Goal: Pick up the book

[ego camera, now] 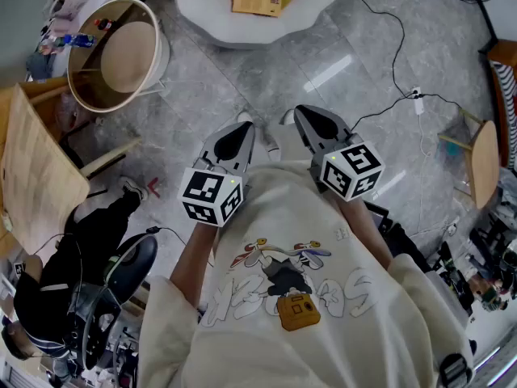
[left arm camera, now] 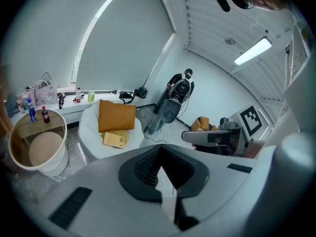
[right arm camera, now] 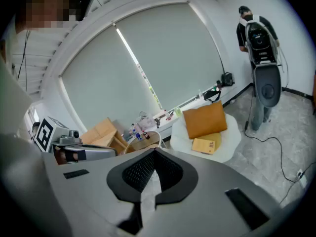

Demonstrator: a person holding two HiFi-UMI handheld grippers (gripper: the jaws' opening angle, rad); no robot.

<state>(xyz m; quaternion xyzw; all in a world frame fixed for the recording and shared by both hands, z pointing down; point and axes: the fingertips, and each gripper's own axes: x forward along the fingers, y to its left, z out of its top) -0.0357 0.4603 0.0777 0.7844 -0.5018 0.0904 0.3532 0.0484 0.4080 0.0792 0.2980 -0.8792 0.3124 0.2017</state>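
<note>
Since the thin tan paperback book point(ego camera: 258, 0) lies flat on the white padded chair point(ego camera: 202, 10), well ahead of me, I judge it light, bendy and slick; I'd pinch its near edge. One book, one orange cushion point(right arm camera: 205, 120). My left gripper point(ego camera: 241, 128) and right gripper point(ego camera: 307, 118) are both closed tight, empty.

A cluttered lab room: trailing cables point(ego camera: 418, 101), cardboard boxes point(right arm camera: 102, 131).
</note>
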